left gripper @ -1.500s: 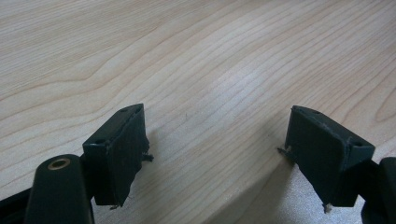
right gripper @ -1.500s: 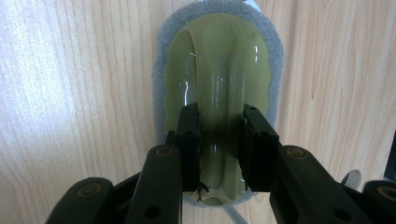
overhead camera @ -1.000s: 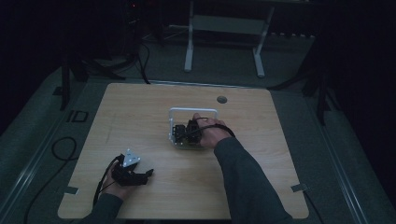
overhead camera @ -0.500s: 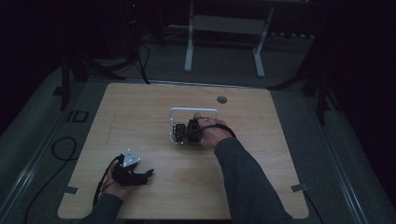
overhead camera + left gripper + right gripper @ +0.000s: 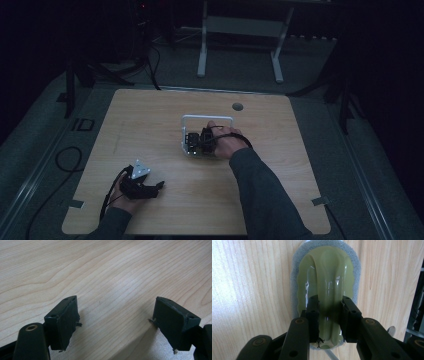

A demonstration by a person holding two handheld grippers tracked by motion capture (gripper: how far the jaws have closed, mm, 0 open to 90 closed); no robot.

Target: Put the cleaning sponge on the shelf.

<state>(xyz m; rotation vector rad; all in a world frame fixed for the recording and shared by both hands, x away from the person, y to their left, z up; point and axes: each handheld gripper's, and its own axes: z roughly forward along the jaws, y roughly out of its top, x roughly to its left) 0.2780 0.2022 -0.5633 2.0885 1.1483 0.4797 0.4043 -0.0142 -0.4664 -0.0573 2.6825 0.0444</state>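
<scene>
The right gripper (image 5: 329,320) pointed down at a scrubbing pad (image 5: 325,272) that lay flat on the wooden counter (image 5: 150,125). The pad had a glossy olive-green plastic top with a raised ridge along its middle and a grey spongy layer showing all round its edge. The gripper's two black fingers (image 5: 313,315) were closed on that ridge, one on each side, touching the plastic. In the high view the right hand (image 5: 225,142) sat near the middle of the counter, with the pad hidden under the gripper (image 5: 197,142) and a white wire frame (image 5: 207,119) standing just behind it.

The left gripper (image 5: 117,322) rested low over bare wood near the counter's front left corner, well apart from the pad. Its fingers (image 5: 63,320) stood wide open with nothing between them. In the high view the left hand (image 5: 127,192) held it, with the grey three-cornered plate (image 5: 140,169) on top and a black cable (image 5: 65,160) trailing off the counter's left edge. A small round dark hole (image 5: 238,106) showed near the counter's far edge.
</scene>
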